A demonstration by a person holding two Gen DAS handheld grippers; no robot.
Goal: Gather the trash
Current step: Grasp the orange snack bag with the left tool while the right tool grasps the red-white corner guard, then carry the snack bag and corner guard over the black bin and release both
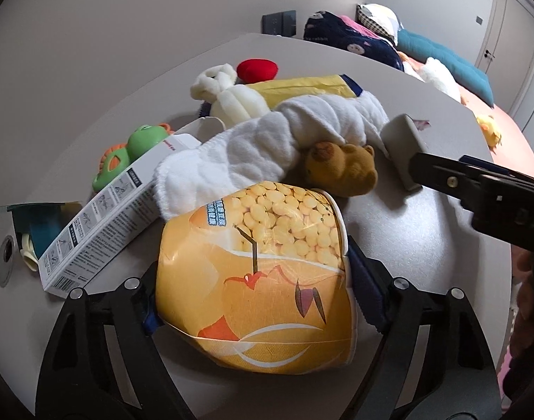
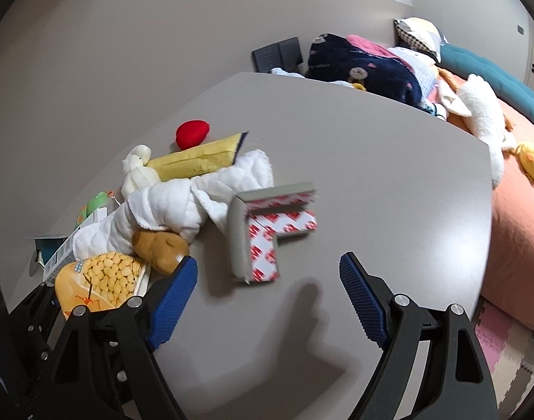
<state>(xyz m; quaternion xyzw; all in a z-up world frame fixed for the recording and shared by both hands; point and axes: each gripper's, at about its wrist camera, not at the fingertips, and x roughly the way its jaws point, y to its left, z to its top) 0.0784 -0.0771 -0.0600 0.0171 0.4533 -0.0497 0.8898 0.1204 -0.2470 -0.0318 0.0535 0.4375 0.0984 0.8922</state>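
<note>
My left gripper (image 1: 256, 297) is shut on a crushed yellow paper cup (image 1: 256, 273) printed with soybeans, held just above the grey table (image 1: 424, 245); the cup also shows in the right wrist view (image 2: 102, 283). My right gripper (image 2: 267, 294) is open and empty, hovering over the table just short of a grey L-shaped corner guard (image 2: 259, 231) with red-and-white adhesive tape; the guard also shows in the left wrist view (image 1: 403, 147). A white printed box (image 1: 102, 220) and a yellow padded envelope (image 1: 302, 89) lie in the pile.
A white quilted cloth (image 1: 267, 140), brown plush bear (image 1: 344, 168), cream plush (image 1: 228, 94), red plush (image 1: 256, 69) and green toy (image 1: 126, 154) crowd the table's left. A bed (image 2: 512, 217) with pillows and plush toys lies beyond the table's right edge.
</note>
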